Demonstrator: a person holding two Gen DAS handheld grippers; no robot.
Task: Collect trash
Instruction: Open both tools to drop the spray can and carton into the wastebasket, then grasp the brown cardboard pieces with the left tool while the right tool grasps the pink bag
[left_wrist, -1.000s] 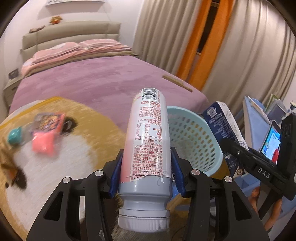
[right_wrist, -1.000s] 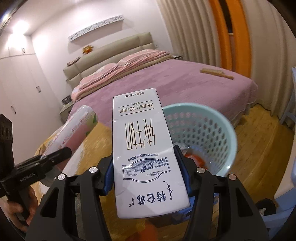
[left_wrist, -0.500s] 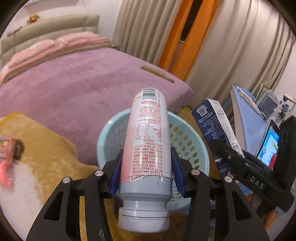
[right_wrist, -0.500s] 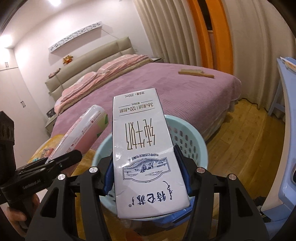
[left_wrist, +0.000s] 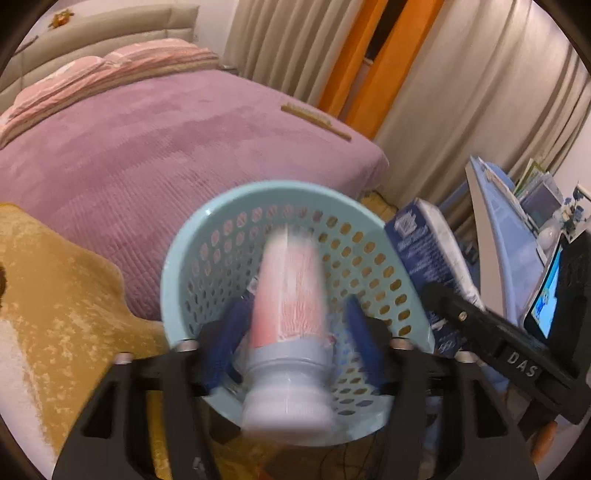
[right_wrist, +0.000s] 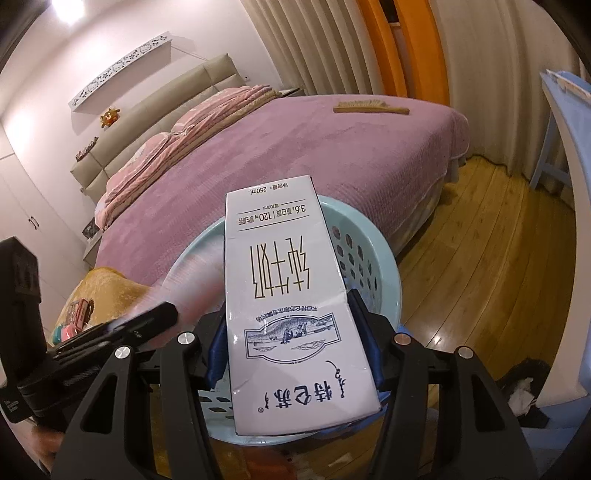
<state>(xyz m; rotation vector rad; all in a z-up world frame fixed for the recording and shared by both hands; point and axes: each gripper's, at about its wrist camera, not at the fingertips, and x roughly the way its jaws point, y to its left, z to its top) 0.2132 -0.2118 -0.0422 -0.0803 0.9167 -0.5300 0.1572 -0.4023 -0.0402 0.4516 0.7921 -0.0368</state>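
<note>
A pink bottle with a grey cap is blurred between the fingers of my left gripper, directly over the light blue perforated basket. The blue pads stand apart from the bottle's sides, so the left gripper looks open and the bottle is loose. My right gripper is shut on a white milk carton and holds it over the same basket. The carton also shows in the left wrist view. The left gripper and the blurred bottle show at the left of the right wrist view.
A bed with a purple cover lies behind the basket, with a wooden brush on it. A yellow rug with small packets is at the left. A blue desk stands at the right. Wooden floor is right of the basket.
Both grippers moved over the basket. The left gripper's fingers opened and the bottle now slips, blurred, toward the basket. The right gripper still holds the carton.
</note>
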